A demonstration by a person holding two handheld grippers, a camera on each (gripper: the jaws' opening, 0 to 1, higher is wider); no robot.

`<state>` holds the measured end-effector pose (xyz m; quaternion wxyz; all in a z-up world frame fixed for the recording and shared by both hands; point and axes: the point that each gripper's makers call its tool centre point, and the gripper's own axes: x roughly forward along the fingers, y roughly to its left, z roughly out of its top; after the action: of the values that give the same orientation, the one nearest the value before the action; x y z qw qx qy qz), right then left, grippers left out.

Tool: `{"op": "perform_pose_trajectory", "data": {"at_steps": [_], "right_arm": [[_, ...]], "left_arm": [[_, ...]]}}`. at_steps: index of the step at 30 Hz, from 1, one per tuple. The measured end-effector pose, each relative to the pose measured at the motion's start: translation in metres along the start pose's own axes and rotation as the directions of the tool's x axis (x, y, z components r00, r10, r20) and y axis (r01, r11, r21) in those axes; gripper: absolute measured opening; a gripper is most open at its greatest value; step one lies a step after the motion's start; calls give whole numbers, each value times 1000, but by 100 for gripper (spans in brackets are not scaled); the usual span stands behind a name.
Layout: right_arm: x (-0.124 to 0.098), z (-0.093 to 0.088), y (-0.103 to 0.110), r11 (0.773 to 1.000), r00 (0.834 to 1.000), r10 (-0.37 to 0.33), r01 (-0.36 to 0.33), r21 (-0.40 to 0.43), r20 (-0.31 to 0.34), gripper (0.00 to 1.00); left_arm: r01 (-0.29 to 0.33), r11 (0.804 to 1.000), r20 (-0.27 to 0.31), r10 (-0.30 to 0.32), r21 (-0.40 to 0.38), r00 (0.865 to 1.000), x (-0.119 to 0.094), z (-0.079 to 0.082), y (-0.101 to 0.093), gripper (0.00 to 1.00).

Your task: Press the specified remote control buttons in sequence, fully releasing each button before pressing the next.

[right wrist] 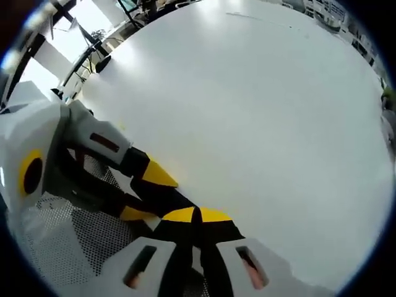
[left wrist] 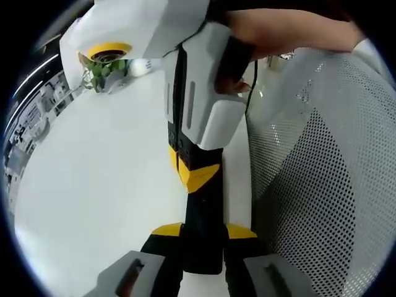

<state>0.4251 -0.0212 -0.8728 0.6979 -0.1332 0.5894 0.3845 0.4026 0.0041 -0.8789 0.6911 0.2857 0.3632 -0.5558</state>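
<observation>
Remote [left wrist: 202, 213] sat nearest in the left gripper view, a slim black bar pinched between the two yellow-tipped jaws of the left gripper [left wrist: 203, 232] and held up just over the white table [left wrist: 99, 198]. Its button face could not be read from either view.

Just beyond that grip, the right gripper [left wrist: 193, 174] came down on the remote with its jaws pressed together into a single yellow point, the tip touching or nearly touching the black body. In the right gripper view the same two tips met with no gap.

The step in hand looked like a button press. To do it well, the closed tip would need to land square on one key, push straight along the gripper's own line, then lift fully clear before shifting to the next key. The left grip would have to hold firm so the remote did not pivot or slide under the push. A glancing press risked catching a neighbouring key.

Farther off, a hand [left wrist: 278, 31] wrapped the right gripper's white body. A mesh chair [left wrist: 322, 185] stood beside the table edge, and a plant [left wrist: 99, 71] sat at the far end.
</observation>
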Motion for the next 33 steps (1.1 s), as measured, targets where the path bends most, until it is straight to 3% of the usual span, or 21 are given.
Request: {"op": "perform_pose_trajectory", "data": {"at_steps": [33], "right_arm": [[3,3,3,989,998,-56,56,-138,1,0]], "left_arm": [[-4,1000,12,4,-2,1000,-1,2,0,24]]}}
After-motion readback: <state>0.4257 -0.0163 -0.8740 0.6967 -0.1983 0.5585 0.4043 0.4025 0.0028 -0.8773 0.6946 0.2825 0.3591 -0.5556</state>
